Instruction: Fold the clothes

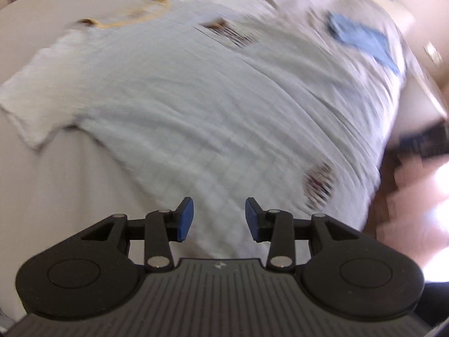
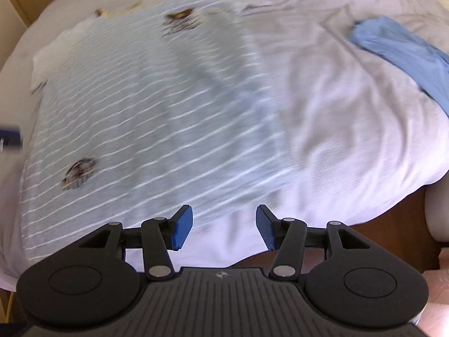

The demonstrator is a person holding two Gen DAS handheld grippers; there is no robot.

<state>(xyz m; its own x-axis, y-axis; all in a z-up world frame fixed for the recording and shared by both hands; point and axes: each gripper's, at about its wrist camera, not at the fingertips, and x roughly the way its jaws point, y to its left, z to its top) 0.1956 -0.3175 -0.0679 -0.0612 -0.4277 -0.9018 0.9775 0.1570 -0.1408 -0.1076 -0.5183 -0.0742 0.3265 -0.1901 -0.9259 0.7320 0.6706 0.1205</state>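
Two claws up, both empty: my left claw (image 1: pixel 219 219) hangs over the hem end of the striped t-shirt (image 1: pixel 196 98), jaws apart with nothing between them; my right claw (image 2: pixel 224 226) is by the shirt's lower right corner near the bed edge, jaws also apart. Shirt lies spread out flat on the bed (image 2: pixel 336 140), front up as far as I can tell, pale blue-grey with thin white stripes, yellowish collar (image 1: pixel 132 18) at the far end, one short sleeve (image 1: pixel 36 90) out to the left in the left wrist view. Two small dark printed patches on it, one near the chest (image 2: pixel 179 19), one near the hem (image 2: pixel 78 172). Right side of the shirt looks doubled or shadowed along a lengthwise band, too blurred to call it a fold. A second garment, blue cloth (image 2: pixel 401 56), sits bunched well apart at the far right of the bed. Both views have motion blur. Handling call: thin knit, light, limp, no stiffness, will drape and sag off any single pinch point, and may drag on the sheet and wrinkle. Not fragile, not slippery for the ribbed blue pads (image 2: pixel 182 224). Best holds judged: hem corners, shoulder seams by the collar, or sleeve edge, pinching both layers together so the back does not trail.
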